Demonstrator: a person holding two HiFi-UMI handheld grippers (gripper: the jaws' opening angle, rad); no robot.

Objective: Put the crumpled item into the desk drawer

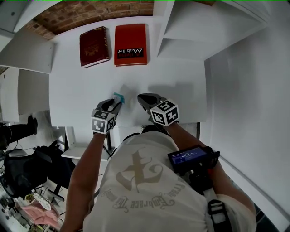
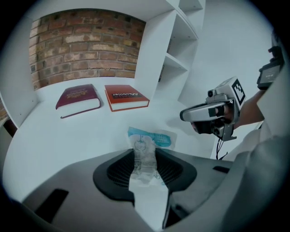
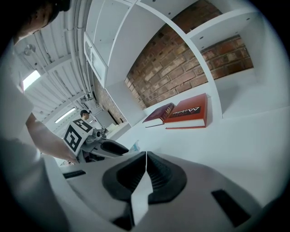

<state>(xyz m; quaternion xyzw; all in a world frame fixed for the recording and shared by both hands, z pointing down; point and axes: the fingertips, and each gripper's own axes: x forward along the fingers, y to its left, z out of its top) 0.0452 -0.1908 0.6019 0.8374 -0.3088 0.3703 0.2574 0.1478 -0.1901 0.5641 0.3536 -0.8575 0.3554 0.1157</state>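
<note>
The crumpled item is a clear and teal plastic wrapper (image 2: 146,149); my left gripper (image 2: 145,156) is shut on it, and its teal end sticks out past the fingertips. From the head camera the wrapper (image 1: 119,97) shows at the tip of the left gripper (image 1: 116,103), just over the white desk (image 1: 81,90) near its front edge. My right gripper (image 1: 144,100) hovers beside it to the right, jaws shut with nothing between them (image 3: 145,156). No drawer is visible in these views.
A dark red book (image 1: 94,46) and an orange-red book (image 1: 131,44) lie side by side at the back of the desk. White shelf compartments (image 1: 199,27) rise at the right, a brick wall (image 1: 90,13) behind. The person's torso fills the foreground.
</note>
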